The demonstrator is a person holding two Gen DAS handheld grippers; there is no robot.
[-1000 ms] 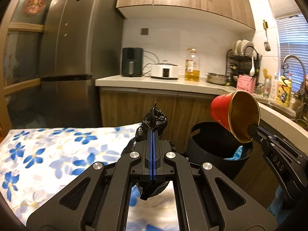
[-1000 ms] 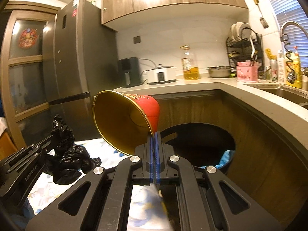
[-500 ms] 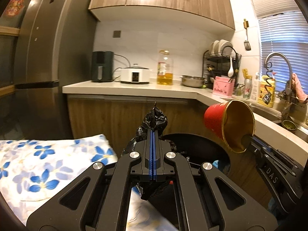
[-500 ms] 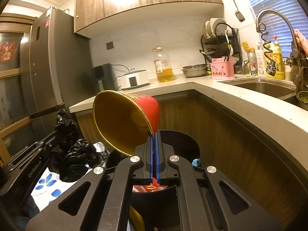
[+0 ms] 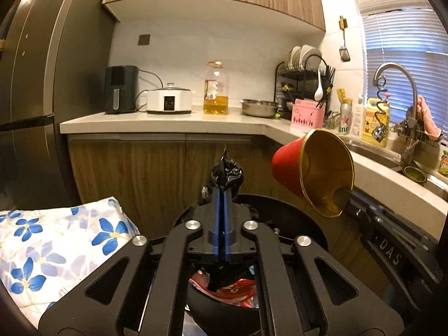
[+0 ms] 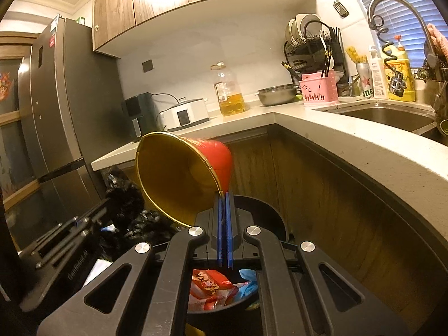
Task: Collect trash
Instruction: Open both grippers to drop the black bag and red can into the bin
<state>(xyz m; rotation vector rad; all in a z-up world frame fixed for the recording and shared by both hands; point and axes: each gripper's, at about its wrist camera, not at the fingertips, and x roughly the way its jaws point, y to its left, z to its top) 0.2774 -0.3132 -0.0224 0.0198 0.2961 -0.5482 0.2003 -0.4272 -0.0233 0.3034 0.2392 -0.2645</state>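
My left gripper (image 5: 222,190) holds a crumpled black plastic bag (image 5: 227,172) above the black trash bin (image 5: 294,210). Its jaws are opening, with a thin gap between the blue pads and the bag still pinched there. My right gripper (image 6: 223,194) is shut on the rim of a red paper cup (image 6: 221,154) with a gold inside, tilted on its side over the same bin (image 6: 266,210). The bin holds a red wrapper (image 6: 210,285) and blue scraps. The cup (image 5: 288,168) hangs right of the bag, and the bag (image 6: 126,198) shows left of the cup.
A table with a blue-flowered cloth (image 5: 56,238) stands left of the bin. Behind the bin runs an L-shaped counter (image 5: 168,121) with wooden cabinets, appliances and an oil bottle (image 5: 215,89). A sink (image 6: 386,116) is at the right and a fridge (image 5: 28,84) at the left.
Both grippers have swung right, from over the flowered table to over the bin, whose contents now show. A thin gap has appeared between the left pads. The cup stays held.
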